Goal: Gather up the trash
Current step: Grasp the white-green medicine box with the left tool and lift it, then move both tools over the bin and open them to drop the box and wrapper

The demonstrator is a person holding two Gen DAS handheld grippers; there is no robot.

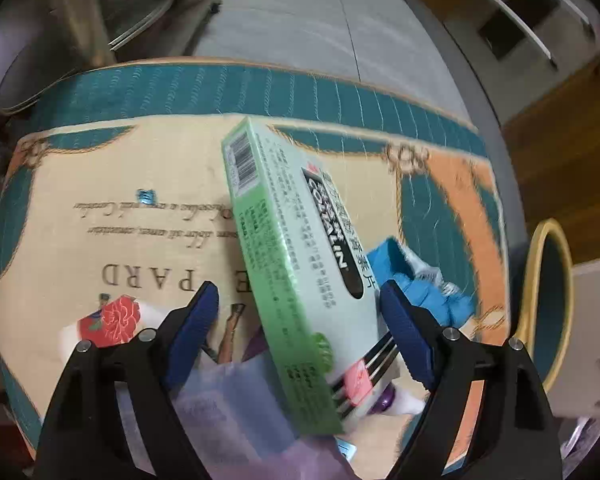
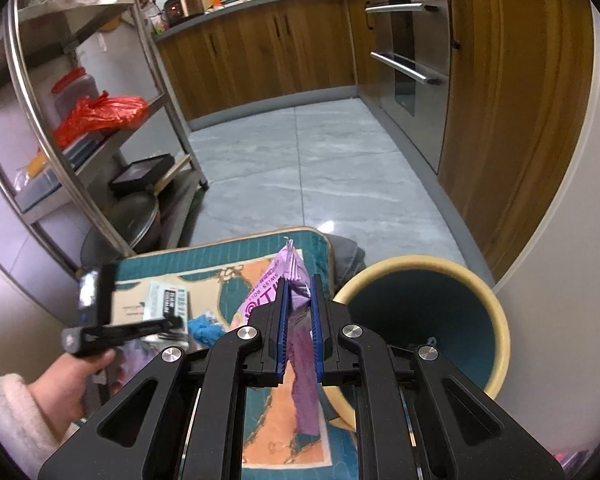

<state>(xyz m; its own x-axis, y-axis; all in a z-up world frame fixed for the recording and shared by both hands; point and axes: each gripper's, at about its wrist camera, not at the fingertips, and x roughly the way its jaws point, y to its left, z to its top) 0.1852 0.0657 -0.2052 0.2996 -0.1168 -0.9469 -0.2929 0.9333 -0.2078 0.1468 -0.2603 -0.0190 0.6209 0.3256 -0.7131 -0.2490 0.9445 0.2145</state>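
Note:
A light green medicine box (image 1: 288,240) lies on the patterned floor mat (image 1: 120,168), and my left gripper (image 1: 299,290) points down over it. The jaws stand wide open on either side of the box, and the left pad is clear of it. Crumpled blue trash (image 1: 416,284) lies just right of the box. A red-flowered wrapper (image 1: 112,320) lies to its left. My right gripper (image 2: 301,282) is shut on a purple snack wrapper (image 2: 278,276), held beside the yellow-rimmed bin (image 2: 496,320). The right wrist view also shows the left gripper (image 2: 172,328), held by a hand (image 2: 68,384), and the box (image 2: 166,300).
A steel rack (image 2: 76,168) with pans and red bags stands left of the mat (image 2: 220,256). Wooden cabinets and an oven (image 2: 412,64) line the grey tiled floor (image 2: 320,168). Thin purple plastic (image 1: 240,408) lies under the left gripper. The bin's rim (image 1: 540,236) shows at the right.

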